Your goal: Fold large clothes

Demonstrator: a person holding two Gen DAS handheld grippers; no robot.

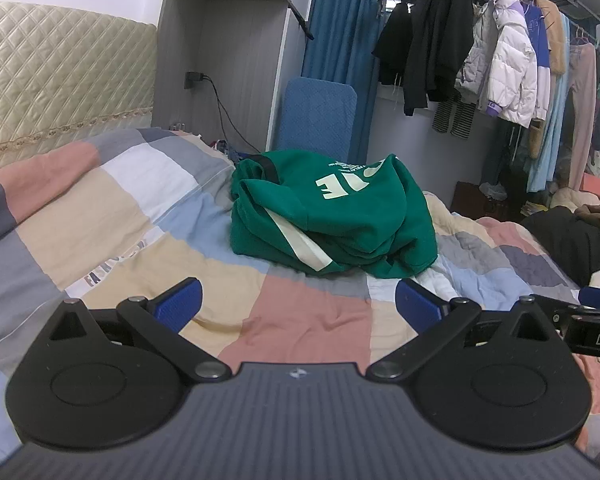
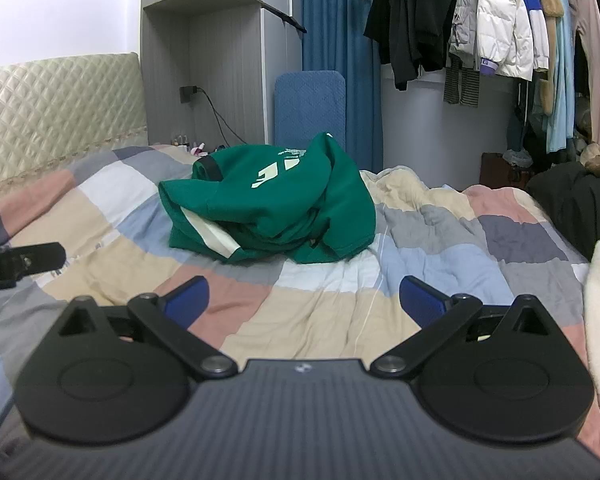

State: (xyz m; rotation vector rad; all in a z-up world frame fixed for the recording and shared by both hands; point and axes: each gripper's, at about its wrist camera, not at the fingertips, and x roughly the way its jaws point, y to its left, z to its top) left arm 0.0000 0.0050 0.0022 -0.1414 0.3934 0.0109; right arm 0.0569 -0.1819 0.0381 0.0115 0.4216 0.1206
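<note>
A green garment (image 1: 340, 220) with pale lettering and a cream stripe lies crumpled in a heap on the patchwork quilt (image 1: 148, 216), ahead of both grippers. My left gripper (image 1: 298, 304) hovers over the quilt short of the heap, open, with nothing between its blue pads (image 1: 178, 304). In the right wrist view the same green garment (image 2: 272, 208) sits ahead and a little left. My right gripper (image 2: 304, 300) is open and holds nothing, low over the quilt (image 2: 440, 248). Part of the right gripper (image 1: 592, 320) shows at the left view's right edge, and the left gripper's tip (image 2: 20, 264) at the right view's left edge.
A quilted headboard (image 1: 60, 80) stands at the left. Behind the bed are a grey cabinet (image 1: 220, 60), a blue padded board (image 1: 320, 116) and a blue curtain (image 1: 340, 20). Several coats hang on a rack (image 1: 500, 52). Dark and cream clothes (image 2: 580, 208) pile at the bed's right.
</note>
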